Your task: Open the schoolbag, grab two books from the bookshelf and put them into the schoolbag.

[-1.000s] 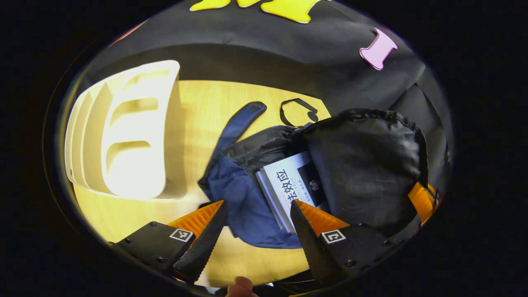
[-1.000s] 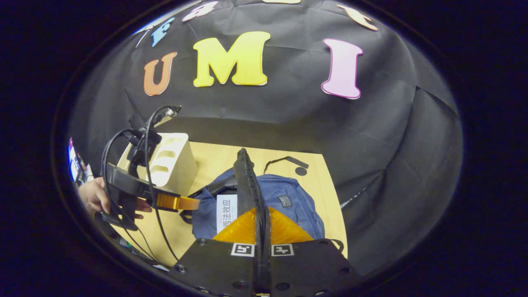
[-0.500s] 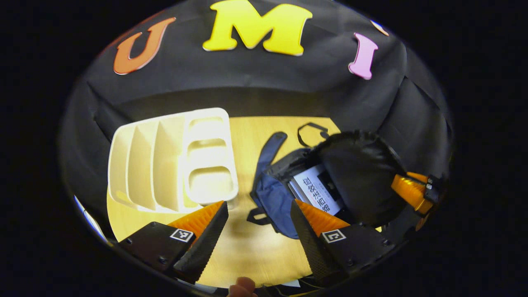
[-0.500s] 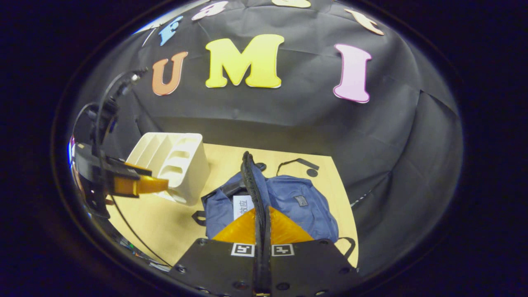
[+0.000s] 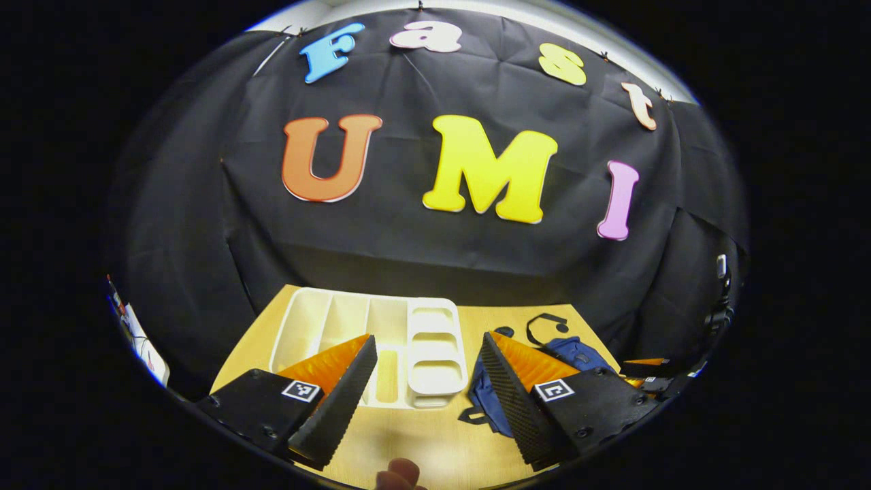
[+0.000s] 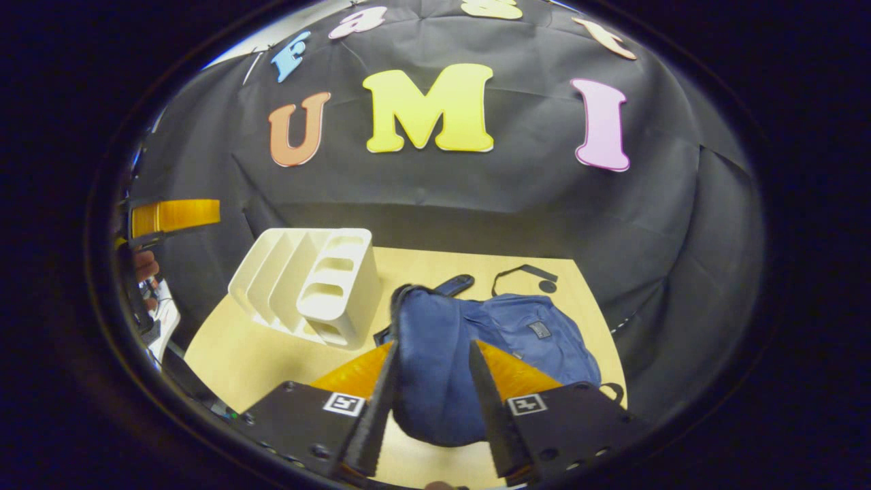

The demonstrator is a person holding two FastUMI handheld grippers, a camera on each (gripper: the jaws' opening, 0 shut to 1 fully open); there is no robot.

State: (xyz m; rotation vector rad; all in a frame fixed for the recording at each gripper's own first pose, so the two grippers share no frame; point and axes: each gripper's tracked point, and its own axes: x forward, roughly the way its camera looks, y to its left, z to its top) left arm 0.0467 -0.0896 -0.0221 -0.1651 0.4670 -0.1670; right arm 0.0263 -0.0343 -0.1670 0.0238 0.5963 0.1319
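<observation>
Now claws [image 6: 429, 401] apart above schoolbag [image 6: 517, 333]

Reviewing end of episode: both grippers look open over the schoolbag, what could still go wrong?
1. The right gripper is open with the schoolbag flap between its fingers; pulling away may snag it.
2. The bag's mouth looks covered, so the books can't be checked.
3. The left gripper hangs near the white bookshelf; a low move may knock it.

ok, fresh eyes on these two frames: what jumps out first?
The blue schoolbag slumped on the wooden table, its flap hanging between the open fingers of the right hand-held gripper. Just left of it stands the white bookshelf, whose slots look empty. In the left gripper view, the left hand-held gripper hangs open in front of that bookshelf, holding nothing.
</observation>
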